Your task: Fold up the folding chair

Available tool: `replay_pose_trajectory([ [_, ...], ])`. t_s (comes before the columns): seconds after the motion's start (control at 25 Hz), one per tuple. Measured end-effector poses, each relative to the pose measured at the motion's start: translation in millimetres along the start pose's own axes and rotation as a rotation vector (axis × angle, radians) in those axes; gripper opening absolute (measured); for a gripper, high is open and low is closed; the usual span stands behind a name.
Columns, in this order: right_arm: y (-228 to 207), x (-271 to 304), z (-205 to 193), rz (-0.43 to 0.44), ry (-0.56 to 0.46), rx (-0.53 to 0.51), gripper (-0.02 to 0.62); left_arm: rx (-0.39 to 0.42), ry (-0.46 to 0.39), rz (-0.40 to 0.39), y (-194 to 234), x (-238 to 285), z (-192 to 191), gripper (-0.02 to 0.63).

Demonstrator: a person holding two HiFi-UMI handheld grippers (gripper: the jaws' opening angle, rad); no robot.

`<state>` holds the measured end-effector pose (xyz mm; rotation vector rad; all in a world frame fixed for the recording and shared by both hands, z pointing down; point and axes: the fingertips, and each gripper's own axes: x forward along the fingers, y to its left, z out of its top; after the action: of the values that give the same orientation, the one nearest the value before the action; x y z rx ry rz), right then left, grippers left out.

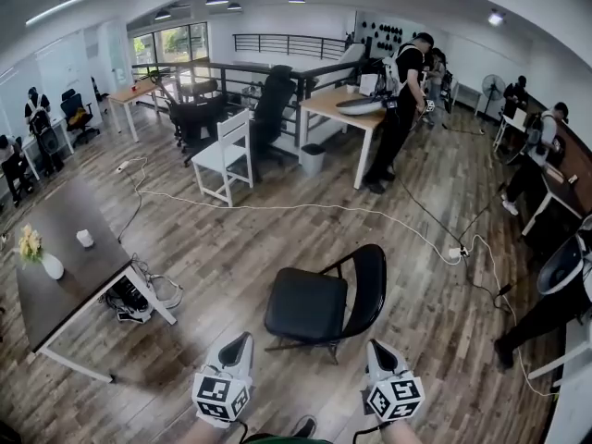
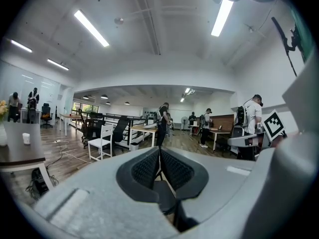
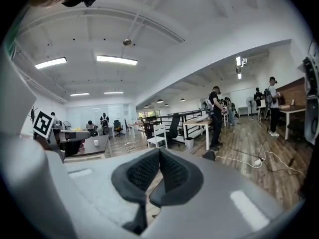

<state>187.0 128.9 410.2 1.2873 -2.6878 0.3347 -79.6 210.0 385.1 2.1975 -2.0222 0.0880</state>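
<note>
A dark surface (image 1: 65, 248) stands at the left, with a vase (image 1: 46, 263) at its left edge and a cup (image 1: 85, 238) near the middle. Cables (image 1: 139, 296) are heaped on the floor under its near right corner.

The left gripper (image 1: 239, 343) hangs low at the near side of the floor, with its jaws pressed together on nothing. Just ahead of it, between the two grippers, the chair (image 1: 310, 303) stands unfolded on open floor. Its black seat is flat and its back rises on the far right side. Neither gripper touches it, so the folding has not begun.

The right gripper (image 1: 377, 348) flanks the chair's near right side, and its jaws are likewise closed and empty. The two probably sit level and to either side of the seat so that one can take the back while the other lifts the seat. Both jaws would need to spread first.

A white cord (image 1: 305, 207) crosses the floor behind the chair, well apart from it, and ends at a power strip (image 1: 456, 252) to the right. A white chair (image 1: 227, 155) stands farther back. A person (image 1: 546, 308) sits at the right edge. Nothing crowds the chair itself.
</note>
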Motion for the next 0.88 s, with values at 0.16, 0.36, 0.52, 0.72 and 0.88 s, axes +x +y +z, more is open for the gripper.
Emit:
replay_pose_trajectory([
  [0.16,-24.6,10.1,-2.7,0.017,0.009,0.015,0.003,-0.011,0.012,0.019,-11.3,16.0,-0.4,0.012],
  [0.36,-47.8,21.8,-10.1,0.017,0.027,0.049,0.003,-0.019,0.04,0.007,-19.8,32.7,-8.2,0.012],
  [0.52,-62.3,31.6,-17.3,0.007,0.048,0.075,0.003,-0.031,0.06,-0.009,-19.8,49.2,-12.1,0.014],
  [0.72,-81.9,42.2,-23.5,-0.026,0.072,0.098,0.003,-0.073,0.084,-0.03,-11.9,81.9,-26.1,0.014],
  [0.88,-104.6,50.9,-25.1,-0.095,0.094,0.093,0.003,-0.113,0.107,-0.078,-0.7,118.0,-43.0,0.014],
])
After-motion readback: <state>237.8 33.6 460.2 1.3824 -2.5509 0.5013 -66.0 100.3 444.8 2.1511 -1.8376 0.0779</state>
